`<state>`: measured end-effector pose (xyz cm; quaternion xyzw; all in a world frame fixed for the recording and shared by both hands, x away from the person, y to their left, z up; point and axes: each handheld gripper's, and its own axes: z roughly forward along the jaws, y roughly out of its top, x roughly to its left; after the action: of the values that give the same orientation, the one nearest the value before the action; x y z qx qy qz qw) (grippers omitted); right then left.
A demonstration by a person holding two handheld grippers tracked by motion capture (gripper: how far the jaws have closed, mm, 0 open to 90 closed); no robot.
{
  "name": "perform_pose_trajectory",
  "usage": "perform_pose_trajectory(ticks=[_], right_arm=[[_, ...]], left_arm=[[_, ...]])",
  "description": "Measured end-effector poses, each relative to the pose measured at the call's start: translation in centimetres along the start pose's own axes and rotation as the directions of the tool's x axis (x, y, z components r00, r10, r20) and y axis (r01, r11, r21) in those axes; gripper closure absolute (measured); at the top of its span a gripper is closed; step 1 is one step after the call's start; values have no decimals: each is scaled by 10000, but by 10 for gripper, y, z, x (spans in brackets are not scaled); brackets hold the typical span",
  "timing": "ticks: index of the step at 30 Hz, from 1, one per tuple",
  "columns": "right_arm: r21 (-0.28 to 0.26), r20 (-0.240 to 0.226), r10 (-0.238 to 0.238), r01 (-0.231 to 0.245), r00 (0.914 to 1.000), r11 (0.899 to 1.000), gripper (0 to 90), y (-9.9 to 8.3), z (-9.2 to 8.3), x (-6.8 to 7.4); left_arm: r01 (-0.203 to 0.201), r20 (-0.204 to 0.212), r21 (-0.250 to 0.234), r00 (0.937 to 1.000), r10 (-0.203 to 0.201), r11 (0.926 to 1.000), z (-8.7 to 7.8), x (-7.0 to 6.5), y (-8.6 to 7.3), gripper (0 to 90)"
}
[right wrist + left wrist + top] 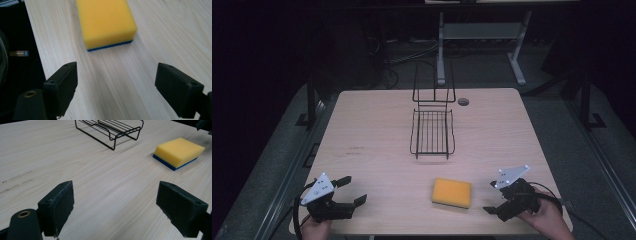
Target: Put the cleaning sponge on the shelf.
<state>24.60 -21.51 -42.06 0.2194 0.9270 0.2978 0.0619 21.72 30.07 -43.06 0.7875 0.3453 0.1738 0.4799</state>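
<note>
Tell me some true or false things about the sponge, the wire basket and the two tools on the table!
1. The sponge is yellow on top with a blue layer underneath. True.
2. The sponge sits inside the wire basket. False: it lies on the bare table, nearer the person than the basket and apart from it.
3. The right tool is squeezing the sponge. False: its jaws are open and the sponge lies ahead of them, untouched.
4. The left tool is open with nothing between its jaws. True.
5. The wire basket holds a plate. False: it is empty.
</note>
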Motion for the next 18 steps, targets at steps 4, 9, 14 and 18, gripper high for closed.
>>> perform_pose_trajectory(ticks=[4, 9, 14, 18], right_arm=[[67, -112, -203, 203, 9997, 9998, 178, 6, 4, 2], [72, -309, -452, 455, 9985, 9989, 178, 17, 9, 5], [84, -401, -687, 691, 9968, 9976, 175, 25, 11, 6], [130, -575, -784, 793, 9953, 9968, 172, 30, 14, 5]], left_arm=[[25, 18, 15, 10000, -25, 10000, 0, 0, 0, 140], [26, 35, -21, 10000, -25, 10000, 0, 0, 0, 140], [18, 30, -32, 10000, -18, 10000, 0, 0, 0, 140], [-35, 7, -17, 10000, 35, 10000, 0, 0, 0, 140]])
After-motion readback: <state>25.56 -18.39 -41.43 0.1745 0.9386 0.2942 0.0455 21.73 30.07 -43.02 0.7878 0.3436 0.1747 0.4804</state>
